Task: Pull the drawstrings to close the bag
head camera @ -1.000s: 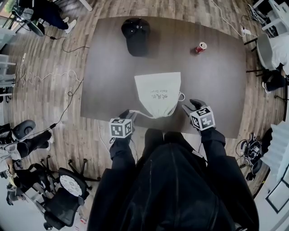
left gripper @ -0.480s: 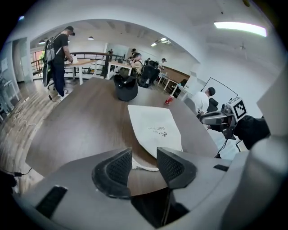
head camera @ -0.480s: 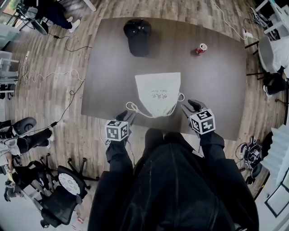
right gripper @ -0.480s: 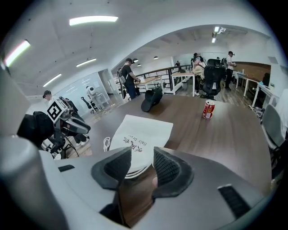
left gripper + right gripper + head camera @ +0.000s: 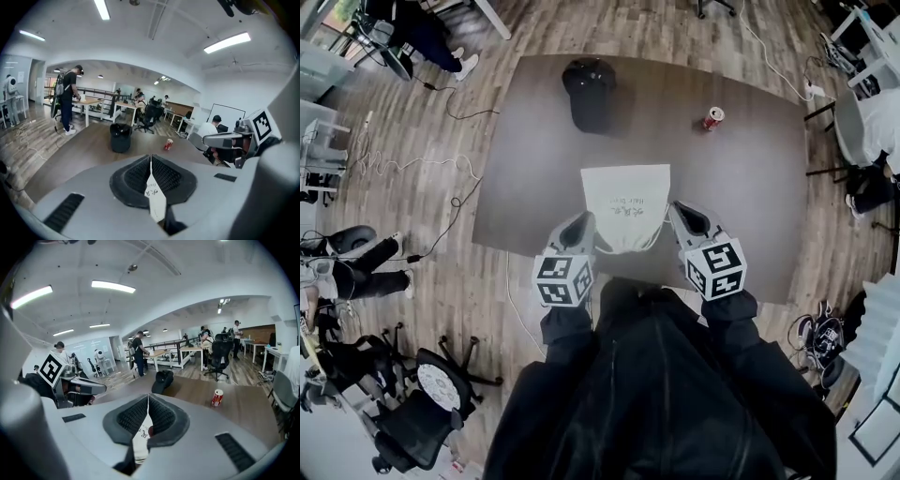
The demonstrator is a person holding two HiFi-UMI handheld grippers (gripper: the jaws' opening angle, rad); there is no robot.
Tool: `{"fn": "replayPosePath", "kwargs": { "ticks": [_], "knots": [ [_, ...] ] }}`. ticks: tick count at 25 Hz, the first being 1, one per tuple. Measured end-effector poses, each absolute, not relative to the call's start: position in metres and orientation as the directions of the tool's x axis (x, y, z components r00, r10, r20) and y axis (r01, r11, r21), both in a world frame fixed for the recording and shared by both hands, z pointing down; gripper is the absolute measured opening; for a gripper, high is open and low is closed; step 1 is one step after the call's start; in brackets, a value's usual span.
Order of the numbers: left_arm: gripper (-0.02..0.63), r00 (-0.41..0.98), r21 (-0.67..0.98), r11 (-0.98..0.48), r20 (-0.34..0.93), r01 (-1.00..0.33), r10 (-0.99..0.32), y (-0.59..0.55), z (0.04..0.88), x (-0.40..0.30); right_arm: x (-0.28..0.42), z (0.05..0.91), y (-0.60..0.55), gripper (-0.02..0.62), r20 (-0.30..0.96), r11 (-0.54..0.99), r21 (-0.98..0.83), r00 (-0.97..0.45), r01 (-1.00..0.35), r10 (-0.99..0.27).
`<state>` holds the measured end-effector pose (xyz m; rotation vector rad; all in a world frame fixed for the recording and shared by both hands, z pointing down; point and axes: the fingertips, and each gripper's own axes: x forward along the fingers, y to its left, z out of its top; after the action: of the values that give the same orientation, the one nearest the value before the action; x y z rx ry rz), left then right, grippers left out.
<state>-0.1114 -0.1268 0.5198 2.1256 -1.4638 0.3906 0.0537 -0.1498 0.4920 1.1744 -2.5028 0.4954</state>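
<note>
The cream drawstring bag (image 5: 626,202) lies flat on the dark table (image 5: 750,187), its gathered mouth toward me. A white cord (image 5: 649,246) curves along that near end. My left gripper (image 5: 579,223) hangs above the bag's near left corner and my right gripper (image 5: 686,212) above its near right corner. Both have just been closing and their pads now meet. In the left gripper view (image 5: 151,161) and the right gripper view (image 5: 148,401) only the bag (image 5: 140,439) shows below the pads. No cord shows between them. The side loops are hidden.
A black cap (image 5: 589,84) sits at the table's far side and a red can (image 5: 712,118) at the far right. Office chairs (image 5: 431,412) and floor cables (image 5: 412,164) lie to the left. People stand at desks in the background.
Both grippers have risen from the table's near edge and come in over the bag's near corners. Their jaws went from open to shut. The two cord loops beside the bag are out of sight.
</note>
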Motion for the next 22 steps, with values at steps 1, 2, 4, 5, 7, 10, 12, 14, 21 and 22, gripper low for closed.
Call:
{"fn": "replayPosePath", "kwargs": {
  "ticks": [1,2,4,5,7,10,12,14,21,22],
  "knots": [
    [0.039,0.361,0.245,-0.272,0.485,-0.931,-0.797,-0.129,0.504,-0.107,0.053,0.478,-0.149,0.026,0.411,0.607,-0.160,-0.612,-0.778,-0.676],
    [0.034,0.353,0.236,-0.271,0.455,-0.933,-0.818,-0.131,0.488,-0.101,0.051,0.465,-0.148,0.025,0.388,0.616,-0.150,-0.619,-0.773,-0.683],
    [0.032,0.345,0.221,-0.277,0.390,-0.935,-0.854,-0.134,0.456,-0.088,0.050,0.439,-0.147,0.025,0.343,0.629,-0.127,-0.629,-0.767,-0.698],
    [0.032,0.341,0.208,-0.281,0.362,-0.937,-0.868,-0.136,0.440,-0.082,0.049,0.427,-0.145,0.024,0.321,0.630,-0.118,-0.630,-0.767,-0.707],
    [0.032,0.326,0.167,-0.285,0.324,-0.944,-0.888,-0.137,0.412,-0.072,0.047,0.404,-0.142,0.023,0.278,0.629,-0.106,-0.631,-0.770,-0.724],
    [0.032,0.306,0.108,-0.286,0.283,-0.952,-0.909,-0.134,0.381,-0.060,0.041,0.377,-0.135,0.023,0.229,0.642,-0.079,-0.640,-0.763,-0.733],
    [0.032,0.301,0.094,-0.287,0.265,-0.953,-0.916,-0.129,0.369,-0.054,0.037,0.366,-0.128,0.023,0.210,0.656,-0.066,-0.653,-0.752,-0.728],
    [0.032,0.303,0.092,-0.289,0.253,-0.953,-0.919,-0.126,0.364,-0.048,0.037,0.359,-0.124,0.023,0.194,0.660,-0.065,-0.659,-0.748,-0.727],
    [0.032,0.325,0.064,-0.319,0.214,-0.946,-0.921,-0.118,0.346,-0.038,0.040,0.334,-0.116,0.023,0.128,0.645,-0.037,-0.644,-0.763,-0.755],
    [0.032,0.329,0.057,-0.325,0.201,-0.944,-0.923,-0.117,0.341,-0.038,0.039,0.329,-0.114,0.024,0.117,0.642,-0.030,-0.640,-0.766,-0.759]
  ]
}}
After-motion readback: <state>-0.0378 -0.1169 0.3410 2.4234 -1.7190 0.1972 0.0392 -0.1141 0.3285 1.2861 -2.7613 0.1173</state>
